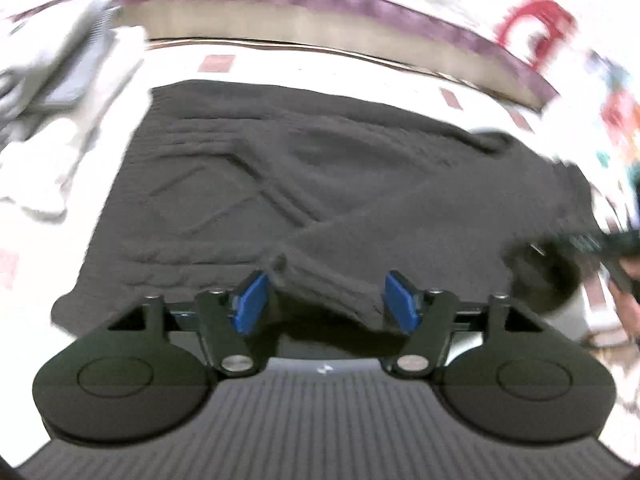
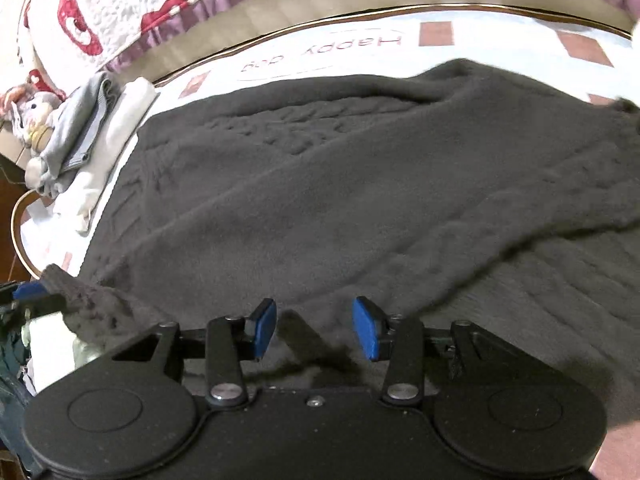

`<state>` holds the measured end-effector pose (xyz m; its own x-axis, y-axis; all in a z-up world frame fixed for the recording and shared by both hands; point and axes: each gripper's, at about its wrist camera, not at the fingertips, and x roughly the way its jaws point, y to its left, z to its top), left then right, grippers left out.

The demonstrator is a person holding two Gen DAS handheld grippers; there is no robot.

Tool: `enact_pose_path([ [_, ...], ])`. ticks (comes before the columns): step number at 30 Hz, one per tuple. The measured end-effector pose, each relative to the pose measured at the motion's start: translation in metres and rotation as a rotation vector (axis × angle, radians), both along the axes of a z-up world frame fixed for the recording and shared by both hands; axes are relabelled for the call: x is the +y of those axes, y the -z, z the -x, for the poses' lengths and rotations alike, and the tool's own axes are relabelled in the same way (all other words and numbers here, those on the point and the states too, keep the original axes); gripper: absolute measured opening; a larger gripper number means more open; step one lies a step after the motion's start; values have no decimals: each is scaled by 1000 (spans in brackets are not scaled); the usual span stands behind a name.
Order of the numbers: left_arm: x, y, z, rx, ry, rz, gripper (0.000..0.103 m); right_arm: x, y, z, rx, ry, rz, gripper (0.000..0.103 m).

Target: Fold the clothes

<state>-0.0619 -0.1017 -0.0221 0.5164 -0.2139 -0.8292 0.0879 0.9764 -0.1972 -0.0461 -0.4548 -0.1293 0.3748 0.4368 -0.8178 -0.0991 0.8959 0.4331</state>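
Note:
A dark grey cable-knit sweater (image 1: 280,184) lies spread on a white printed table cover; it also fills the right wrist view (image 2: 340,200). One sleeve is folded diagonally across its body. My left gripper (image 1: 326,300) is open, with the sleeve cuff (image 1: 332,284) lying between its blue pads (image 1: 250,304), not pinched. My right gripper (image 2: 314,328) is open and empty, just above the sweater's near part. The left gripper shows at the left edge of the right wrist view (image 2: 28,296), beside the cuff (image 2: 80,300).
A pile of folded white and light grey clothes (image 2: 84,136) lies at the table's left end; it also shows in the left wrist view (image 1: 60,92). A bed with a red-and-white quilt (image 2: 132,4) and purple trim runs behind the table. The table cover (image 2: 320,52) reads "Happy day".

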Motion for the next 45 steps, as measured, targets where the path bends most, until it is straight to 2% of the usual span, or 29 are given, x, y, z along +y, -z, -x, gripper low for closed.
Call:
enact_pose_path([
  [3,4,1,-4,-21,-39,1,67,-43,4,16,19,154,-16,48],
  [5,-3,7,-11,-42,9,-41,68,-68,10,17,41,260,-22,48],
  [7,-11,14,-19,-62,71,-88,73,-84,10,17,29,329,-79,49],
  [9,-21,26,-29,-70,149,-141,74,-96,12,15,21,385,-145,49],
  [12,-39,59,-48,-16,275,-258,74,-108,20,10,29,446,-237,51],
  [13,-43,71,-55,19,299,-309,74,-111,24,8,32,467,-243,51],
  [14,-46,79,-59,42,320,-327,74,-112,27,5,30,470,-227,51],
  [15,-46,80,-60,44,340,-317,71,-112,30,3,20,463,-205,50],
  [16,-46,78,-61,37,360,-302,54,-110,32,1,9,455,-183,49],
  [17,-48,75,-61,35,386,-292,27,-110,37,0,15,459,-179,48],
  [18,-50,72,-60,34,404,-302,15,-111,41,-1,11,474,-195,48],
  [19,-55,68,-60,23,415,-330,13,-113,45,-1,-1,492,-217,48],
  [21,-65,61,-61,-8,436,-398,12,-115,45,-3,-48,500,-217,48],
  [23,-71,47,-63,-78,436,-455,12,-116,45,-5,-100,503,-208,9],
  [24,-74,40,-64,-118,434,-482,12,-112,37,-4,-151,485,-158,9],
  [26,-73,28,-69,-151,406,-481,12,-101,16,0,-268,438,-50,9],
  [27,-72,29,-72,-149,401,-484,12,-100,8,2,-318,433,-34,9],
  [29,-72,38,-77,-131,404,-498,14,-100,4,0,-352,442,22,9],
  [31,-74,50,-84,-102,408,-518,18,-100,15,-10,-272,444,59,10],
  [33,-82,63,-92,-62,414,-547,18,-103,31,-19,-143,452,33,15],
  [34,-89,64,-96,-49,422,-559,21,-108,34,-20,-97,472,26,21],
  [35,-93,61,-97,-61,423,-566,31,-117,29,-15,-87,509,16,28],
  [36,-96,53,-97,-94,421,-555,38,-127,21,-9,-90,551,4,28],
  [37,-99,43,-97,-129,420,-535,50,-141,11,-2,-103,600,-14,30],
  [38,-102,33,-96,-164,421,-507,52,-156,-2,8,-126,654,-45,43],
  [40,-116,17,-94,-222,463,-433,52,-191,-17,30,-156,764,-123,60],
  [42,-136,9,-91,-260,530,-360,53,-218,-19,48,-144,853,-172,61],
  [45,-177,19,-85,-264,646,-233,55,-245,-4,72,-74,961,-165,61],
])
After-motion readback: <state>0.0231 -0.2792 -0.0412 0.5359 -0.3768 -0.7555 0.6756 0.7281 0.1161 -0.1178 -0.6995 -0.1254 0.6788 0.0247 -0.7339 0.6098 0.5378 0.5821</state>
